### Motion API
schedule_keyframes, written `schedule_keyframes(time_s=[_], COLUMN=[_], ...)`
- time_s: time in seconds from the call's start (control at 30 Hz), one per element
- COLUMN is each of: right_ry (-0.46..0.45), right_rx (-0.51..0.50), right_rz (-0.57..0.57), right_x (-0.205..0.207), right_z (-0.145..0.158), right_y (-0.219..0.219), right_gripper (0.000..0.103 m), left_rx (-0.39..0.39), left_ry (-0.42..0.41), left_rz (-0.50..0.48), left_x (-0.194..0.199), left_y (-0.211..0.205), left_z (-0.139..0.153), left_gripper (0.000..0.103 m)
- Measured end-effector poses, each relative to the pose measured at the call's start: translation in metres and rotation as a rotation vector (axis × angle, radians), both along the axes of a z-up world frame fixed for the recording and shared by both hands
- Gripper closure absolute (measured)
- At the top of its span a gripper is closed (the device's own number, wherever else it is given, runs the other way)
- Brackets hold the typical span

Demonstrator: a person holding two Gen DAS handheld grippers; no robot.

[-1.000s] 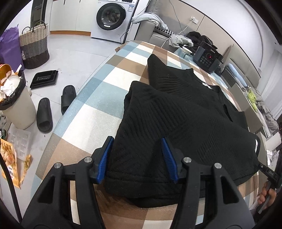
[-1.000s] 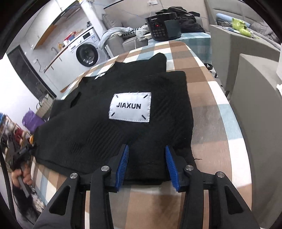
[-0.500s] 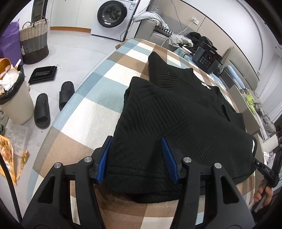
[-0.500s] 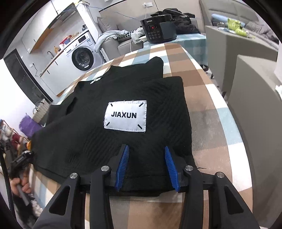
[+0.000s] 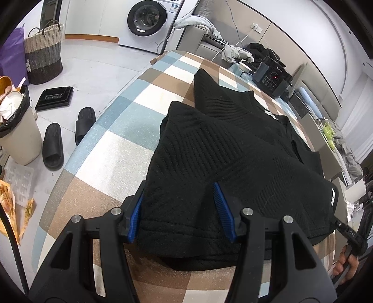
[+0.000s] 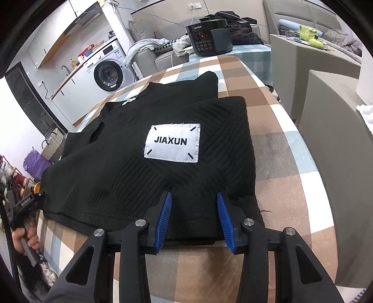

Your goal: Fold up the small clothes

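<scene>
At the bottom of the left wrist view the left tongs (image 5: 179,198) are clenched on the near hem of the black knit top (image 5: 233,151), the thick fabric bunched up between the blue pads (image 5: 134,214) and creased where they bite. At the bottom of the right wrist view the right tongs (image 6: 194,200) grasp the same near hem further along, again with a fold of knit filling the gap between the jaws and puckers running away from the pad tips. A hand (image 6: 23,237) shows at the lower left edge of that view, wrapped round a tong handle. The top lies spread on the desk (image 5: 112,158), which is covered in a check of brown, blue and white. The top takes up the middle of both frames, its near part doubled over the part beneath. A white label (image 6: 172,142) reading JIAXUN faces up at the centre of the right wrist view. One sleeve end pokes out past the folded edge toward the upper middle of each frame. Beyond the top, at the far end of the desk, stands a black cooker (image 6: 209,38) with a lit red dot on its panel, and dark clothes are heaped just behind it. On the floor at the left of the left wrist view are a pair of black slippers (image 5: 53,146), a full bin (image 5: 16,139) and a woven basket (image 5: 43,53). A washing machine (image 5: 146,18) is at the top of the frame beside a grey sofa (image 5: 205,44) strewn with clothes.
</scene>
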State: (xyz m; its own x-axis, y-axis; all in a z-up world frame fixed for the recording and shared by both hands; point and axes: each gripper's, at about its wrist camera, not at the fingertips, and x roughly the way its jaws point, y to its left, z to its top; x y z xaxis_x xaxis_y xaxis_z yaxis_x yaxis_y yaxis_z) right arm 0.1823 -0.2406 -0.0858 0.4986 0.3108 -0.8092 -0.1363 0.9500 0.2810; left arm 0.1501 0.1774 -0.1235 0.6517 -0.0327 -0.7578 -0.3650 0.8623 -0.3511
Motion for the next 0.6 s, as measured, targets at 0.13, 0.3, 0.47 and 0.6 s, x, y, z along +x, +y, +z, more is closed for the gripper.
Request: schedule_keyframes(time_s=[0.13, 0.3, 0.47, 0.6], right_ry=[-0.008, -0.027, -0.028, -0.017], right_rx=[0.007, -0.031, -0.139, -0.147], right_rz=[-0.021, 0.01, 0.059, 0.066], right_x=[0.007, 0.019, 0.02, 0.011], right_z=[0.002, -0.002, -0.005, -0.006], right_y=[-0.008, 0.003, 0.019, 0.02], right_gripper=[0.06, 0.06, 0.061, 0.061], left_rx=[0.001, 0.005, 0.054, 0.052], left_ry=[-0.005, -0.034, -0.029, -0.026], left_rz=[-0.01, -0.047, -0.086, -0.102], left_x=[-0.002, 0.0, 0.003, -0.001], left_y=[0.0, -0.005, -0.018, -0.019], left_z=[-0.001, 0.0, 0.002, 0.002], left_gripper=[0.052, 0.076, 0.086, 0.086])
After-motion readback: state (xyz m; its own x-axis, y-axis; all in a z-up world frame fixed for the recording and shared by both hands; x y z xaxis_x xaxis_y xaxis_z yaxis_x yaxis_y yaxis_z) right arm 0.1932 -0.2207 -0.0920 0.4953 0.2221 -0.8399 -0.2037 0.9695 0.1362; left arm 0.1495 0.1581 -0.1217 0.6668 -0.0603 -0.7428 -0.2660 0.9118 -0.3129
